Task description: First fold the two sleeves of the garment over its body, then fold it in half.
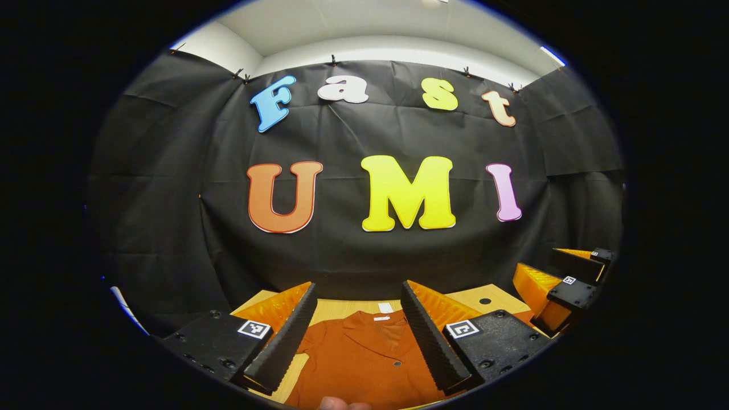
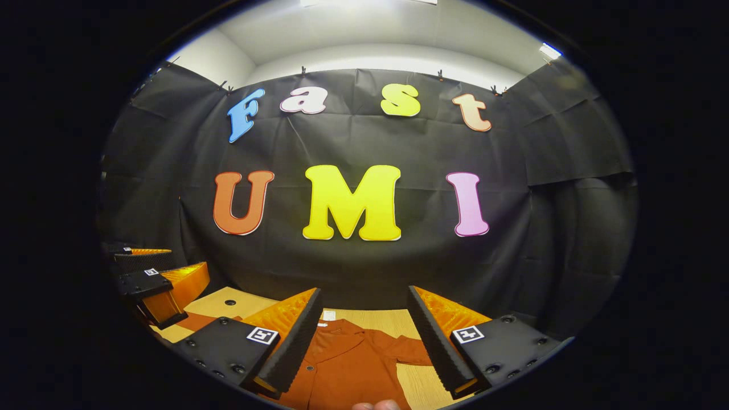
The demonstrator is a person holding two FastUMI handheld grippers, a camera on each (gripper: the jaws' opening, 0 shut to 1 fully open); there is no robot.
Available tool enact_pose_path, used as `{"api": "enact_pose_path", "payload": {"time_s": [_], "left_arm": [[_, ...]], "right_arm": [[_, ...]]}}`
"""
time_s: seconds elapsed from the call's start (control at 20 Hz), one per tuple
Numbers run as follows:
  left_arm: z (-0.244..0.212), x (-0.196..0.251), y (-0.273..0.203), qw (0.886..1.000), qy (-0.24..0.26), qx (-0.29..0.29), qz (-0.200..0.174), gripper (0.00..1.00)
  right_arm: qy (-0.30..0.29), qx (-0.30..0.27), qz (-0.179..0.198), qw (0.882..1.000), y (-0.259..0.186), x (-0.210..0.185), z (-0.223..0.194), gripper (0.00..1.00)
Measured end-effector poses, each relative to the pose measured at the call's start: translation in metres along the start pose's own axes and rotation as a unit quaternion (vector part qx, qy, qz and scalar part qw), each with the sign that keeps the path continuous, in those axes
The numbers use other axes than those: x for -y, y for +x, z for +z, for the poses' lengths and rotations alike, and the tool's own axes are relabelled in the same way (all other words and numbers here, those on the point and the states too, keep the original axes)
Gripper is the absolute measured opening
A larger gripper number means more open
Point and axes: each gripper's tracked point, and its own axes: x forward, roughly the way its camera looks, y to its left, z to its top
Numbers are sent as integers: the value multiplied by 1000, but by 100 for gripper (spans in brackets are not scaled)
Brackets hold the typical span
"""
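Shirt (image 1: 364,364) lies flat on the table (image 1: 342,310), collar away, under both tongs. Left tongs (image 1: 359,333) gape wide, holding nothing; right tongs (image 2: 364,339) too, a sleeve (image 2: 407,350) just below. Looks light, soft, floppy cloth — I'd pinch each sleeve near the cuff.

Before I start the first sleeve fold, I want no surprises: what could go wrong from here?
Both grippers hang open above the shirt, nothing grasped; a shallow pinch may slip off the sleeve. The left gripper and right gripper sit close together, so they might collide. Dragging could bunch the shirt on the table.
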Motion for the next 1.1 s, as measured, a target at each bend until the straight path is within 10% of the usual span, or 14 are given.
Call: {"api": "enact_pose_path", "payload": {"time_s": [0.7, 1.1], "left_arm": [[-7, 19, 9, 1000, 9, -13, -9, 96], [-33, 74, 23, 997, 10, -45, -63, 96]], "right_arm": [[37, -33, 7, 999, 21, 21, -21, 94], [33, -106, -51, 993, 55, 148, -87, 95]]}}
